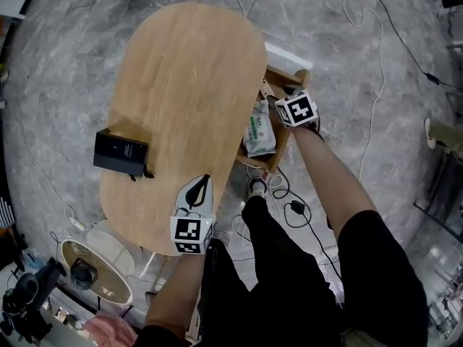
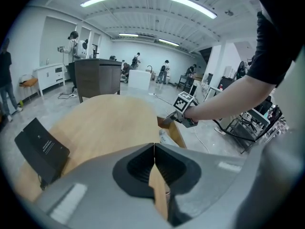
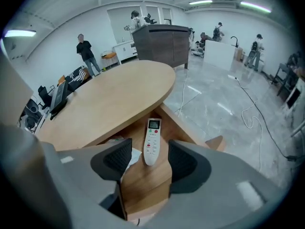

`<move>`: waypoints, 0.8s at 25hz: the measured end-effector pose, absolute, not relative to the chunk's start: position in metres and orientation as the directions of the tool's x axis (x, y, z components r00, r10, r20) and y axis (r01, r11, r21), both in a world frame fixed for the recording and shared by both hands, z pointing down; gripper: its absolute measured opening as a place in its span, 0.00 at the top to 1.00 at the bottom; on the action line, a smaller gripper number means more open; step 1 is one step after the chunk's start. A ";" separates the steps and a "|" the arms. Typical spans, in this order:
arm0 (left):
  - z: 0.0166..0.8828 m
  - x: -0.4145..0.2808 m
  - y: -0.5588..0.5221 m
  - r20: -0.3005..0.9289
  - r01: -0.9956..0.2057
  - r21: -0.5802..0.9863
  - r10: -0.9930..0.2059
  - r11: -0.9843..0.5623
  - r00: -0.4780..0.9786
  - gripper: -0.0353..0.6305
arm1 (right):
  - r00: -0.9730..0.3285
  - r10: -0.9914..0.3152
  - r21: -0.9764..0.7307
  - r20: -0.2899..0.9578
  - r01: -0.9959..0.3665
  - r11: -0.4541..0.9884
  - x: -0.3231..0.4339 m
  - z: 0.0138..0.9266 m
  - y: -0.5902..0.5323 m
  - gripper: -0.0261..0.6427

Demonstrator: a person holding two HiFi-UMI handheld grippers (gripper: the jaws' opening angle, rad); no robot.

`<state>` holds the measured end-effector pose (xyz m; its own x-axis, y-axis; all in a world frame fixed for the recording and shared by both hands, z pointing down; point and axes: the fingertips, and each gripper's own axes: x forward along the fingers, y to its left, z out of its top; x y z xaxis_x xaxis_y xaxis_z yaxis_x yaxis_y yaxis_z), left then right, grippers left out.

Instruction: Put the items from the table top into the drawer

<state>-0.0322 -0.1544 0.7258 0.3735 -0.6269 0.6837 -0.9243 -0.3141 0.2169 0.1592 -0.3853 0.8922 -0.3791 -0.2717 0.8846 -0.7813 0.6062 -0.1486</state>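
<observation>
A black box (image 1: 119,152) (image 2: 40,147) stands on the oval wooden table (image 1: 195,71) near its left edge. At the table's right side the wooden drawer (image 1: 284,144) (image 3: 147,185) is pulled out. A white remote (image 3: 151,141) lies on its floor, beside a white-green packet (image 1: 258,130) (image 2: 164,137). My right gripper (image 1: 289,110) (image 3: 145,159) hangs above the drawer, pointing down, open, with nothing gripped; the remote lies below the gap. My left gripper (image 1: 203,182) (image 2: 154,149) hovers over the table's near end, its pads shut together and empty.
A round fan (image 1: 94,270) stands on the floor at the lower left. Cables and a plug (image 1: 295,208) lie on the floor by the person's legs. Far off, a dark counter (image 2: 97,78) and several people stand.
</observation>
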 end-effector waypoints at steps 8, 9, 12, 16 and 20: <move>0.686 0.005 -0.187 0.637 -0.875 0.185 -0.623 -0.448 0.454 0.93 | -0.461 -0.379 -0.162 0.802 -0.780 0.605 0.176 0.803 -0.347 0.57; 0.681 0.011 -0.189 0.631 -0.864 0.181 -0.619 -0.469 0.468 0.93 | -0.470 -0.404 -0.153 0.785 -0.779 0.609 0.179 0.787 -0.341 0.57; 0.663 0.021 -0.186 0.616 -0.832 0.173 -0.601 -0.527 0.510 0.93 | -0.503 -0.482 -0.128 0.718 -0.775 0.618 0.176 0.731 -0.308 0.60; 0.618 0.031 -0.179 0.588 -0.781 0.162 -0.577 -0.603 0.567 0.89 | -0.550 -0.545 -0.145 0.633 -0.776 0.614 0.166 0.640 -0.256 0.62; 0.553 0.013 -0.163 0.543 -0.752 0.115 -0.593 -0.648 0.594 0.88 | -0.587 -0.608 -0.223 0.534 -0.792 0.569 0.143 0.549 -0.208 0.65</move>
<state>0.0130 -0.1634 0.5525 0.5943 -0.5930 0.5433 -0.7525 -0.6485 0.1152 0.1431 -0.2081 0.5490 -0.5874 -0.6083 0.5338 -0.7917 0.5686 -0.2232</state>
